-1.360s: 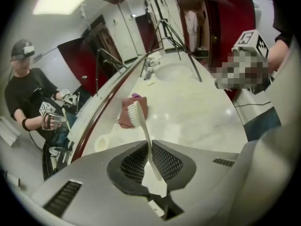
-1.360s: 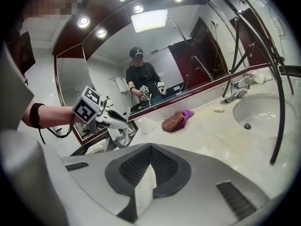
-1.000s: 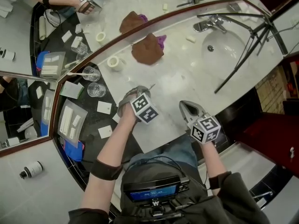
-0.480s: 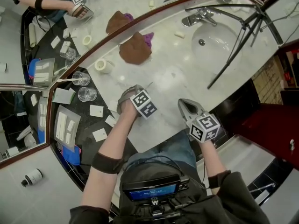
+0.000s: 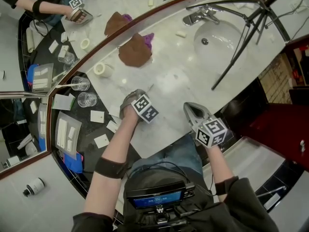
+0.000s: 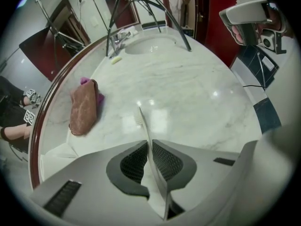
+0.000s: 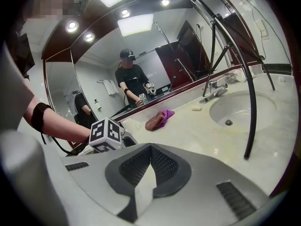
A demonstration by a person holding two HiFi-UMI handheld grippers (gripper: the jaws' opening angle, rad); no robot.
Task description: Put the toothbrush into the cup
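My left gripper (image 5: pixel 139 94) points steeply down at the white marble counter (image 5: pixel 174 81), shut on a white toothbrush (image 5: pixel 150 87). In the left gripper view the toothbrush (image 6: pixel 143 126) runs between the pads with its head out in front, above the marble. The jaws have just been opening a little, with the toothbrush still between them. Two glass cups stand to the left by the mirror corner: one (image 5: pixel 79 83) holds a white stick, the other (image 5: pixel 87 99) looks empty. My right gripper (image 5: pixel 189 107) hovers at the counter's front edge, shut and empty.
A brown cloth over something purple (image 5: pixel 135 50) lies beyond the left gripper, with a white tape roll (image 5: pixel 100 69) beside it. The sink (image 5: pixel 217 35), the faucet (image 5: pixel 198 16) and black tripod legs (image 5: pixel 241 42) fill the right. White packets (image 5: pixel 101 140) lie on the dark tray at the left.
My left gripper has sunk toward the counter with the toothbrush in it. The right gripper has shifted slightly sideways. The head view has drifted.
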